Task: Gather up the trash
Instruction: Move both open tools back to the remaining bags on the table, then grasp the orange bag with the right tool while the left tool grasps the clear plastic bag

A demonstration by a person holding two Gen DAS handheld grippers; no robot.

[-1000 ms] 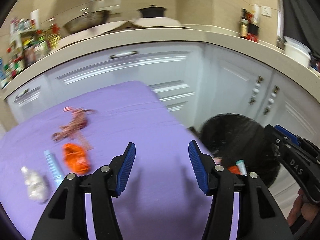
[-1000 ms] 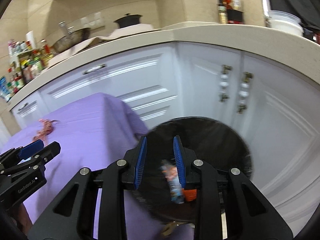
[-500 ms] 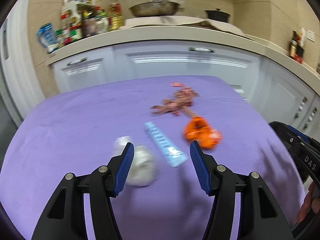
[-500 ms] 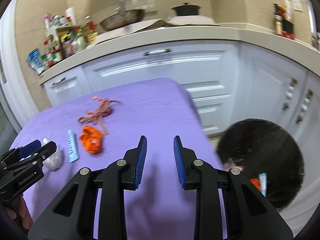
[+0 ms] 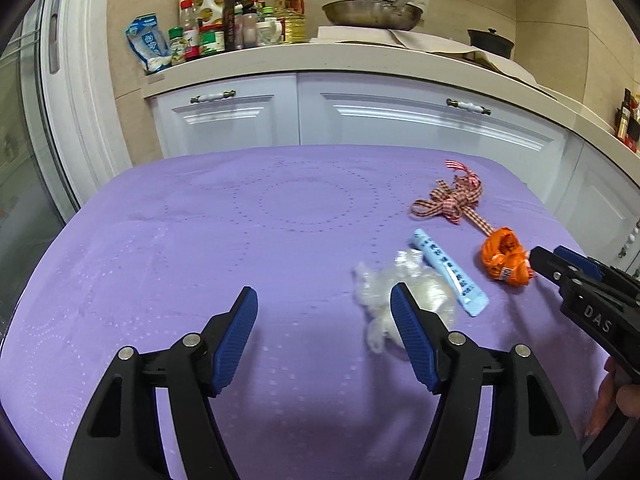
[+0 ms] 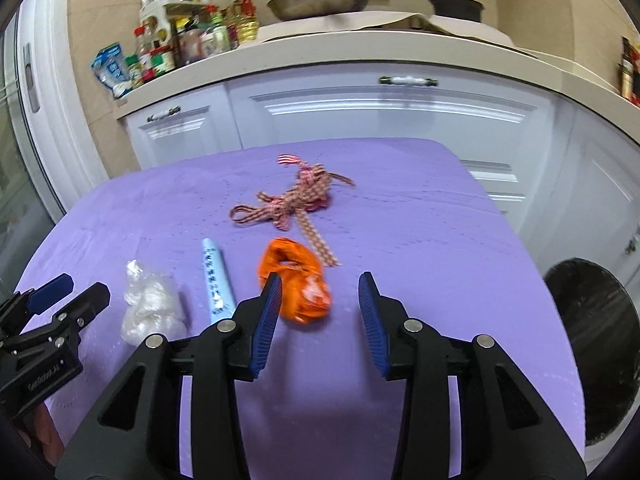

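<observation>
Trash lies in a loose row on the purple-covered tabletop (image 5: 168,264): a crumpled clear plastic wrapper (image 5: 404,292), a pale blue tube (image 5: 448,276) with small dark print too fine to read, a scrunched orange wrapper (image 5: 502,258) showing a white patch with unreadable marks, and a tangled red-checked ribbon (image 5: 452,200) farthest from the cameras. The tube lies just beside the clear wrapper, and one tail of the ribbon reaches the orange wrapper. A round black bin (image 6: 588,340) stands off the right edge of the tabletop, below the white cabinets (image 5: 400,120).

Readable writing sits only on the tools: "DAS" in pale letters on the body of the right gripper (image 6: 318,312) as seen from the left wrist, and a small line of text, too blurred to make out, on the left gripper (image 5: 320,328) as seen from the right wrist.

Both grippers tilt downward over the near part of the tabletop. The left gripper's jaws stand wide and have just been opening, with bare cloth between them and the clear wrapper behind its right finger. The right gripper's jaws stand moderately apart, also just opening, gripping nothing, the orange wrapper lying just beyond its left finger
</observation>
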